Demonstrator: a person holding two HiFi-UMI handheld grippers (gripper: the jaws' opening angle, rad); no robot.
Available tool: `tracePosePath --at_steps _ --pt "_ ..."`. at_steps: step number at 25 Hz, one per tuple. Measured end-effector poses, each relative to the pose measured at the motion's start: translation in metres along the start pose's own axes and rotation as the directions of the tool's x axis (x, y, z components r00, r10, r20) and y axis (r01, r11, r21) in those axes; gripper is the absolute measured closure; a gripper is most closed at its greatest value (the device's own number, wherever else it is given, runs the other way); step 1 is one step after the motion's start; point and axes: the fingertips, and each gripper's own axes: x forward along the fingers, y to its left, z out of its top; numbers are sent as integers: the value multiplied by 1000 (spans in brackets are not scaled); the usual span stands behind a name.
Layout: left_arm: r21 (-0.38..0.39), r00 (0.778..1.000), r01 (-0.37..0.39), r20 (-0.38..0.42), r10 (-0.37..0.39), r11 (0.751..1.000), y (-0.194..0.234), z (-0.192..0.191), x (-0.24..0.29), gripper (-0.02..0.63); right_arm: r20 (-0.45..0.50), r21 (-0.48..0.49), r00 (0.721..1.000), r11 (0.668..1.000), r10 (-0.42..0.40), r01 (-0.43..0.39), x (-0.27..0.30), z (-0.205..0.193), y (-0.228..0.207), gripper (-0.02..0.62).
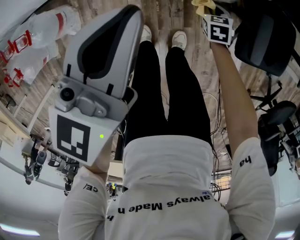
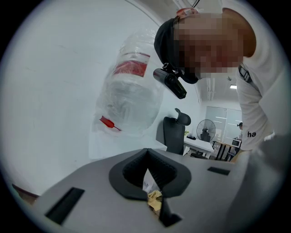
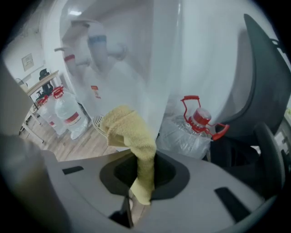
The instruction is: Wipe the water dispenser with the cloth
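The right gripper (image 3: 135,200) is clenched on the yellow cloth (image 3: 129,136) at mid-frame, close to the white water dispenser (image 3: 113,73). Best to press the loose fold flat, then sweep evenly. The left gripper (image 2: 154,201), jaws together, idles at lower centre.

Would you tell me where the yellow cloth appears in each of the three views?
Head view: top edge, right of centre, the cloth above the marker cube.
Left gripper view: a small yellow bit in the left claw, low centre; I cannot tell whether it is the cloth.
Right gripper view: centre, pinched in the right claw.
Shared landmark: the bagged bottles.
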Motion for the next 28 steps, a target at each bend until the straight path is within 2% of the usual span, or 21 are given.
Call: tracePosePath --at_steps 6,11,19,28 --pt "7 1000 -20 10 20 1000 4 6 -8 588 88 32 995 998 42 -45 -66 23 40 535" --pt "7 999 -36 18 36 999 6 12 -16 588 156 -5 980 992 126 -127 -113 48 88 535" --pt "6 998 -59 11 59 998 13 10 -25 588 296 -37 920 966 256 -257 -169 121 153 535" --pt "-1 997 -74 23 74 997 24 14 -30 588 378 -14 866 937 327 -348 -176 193 208 535"
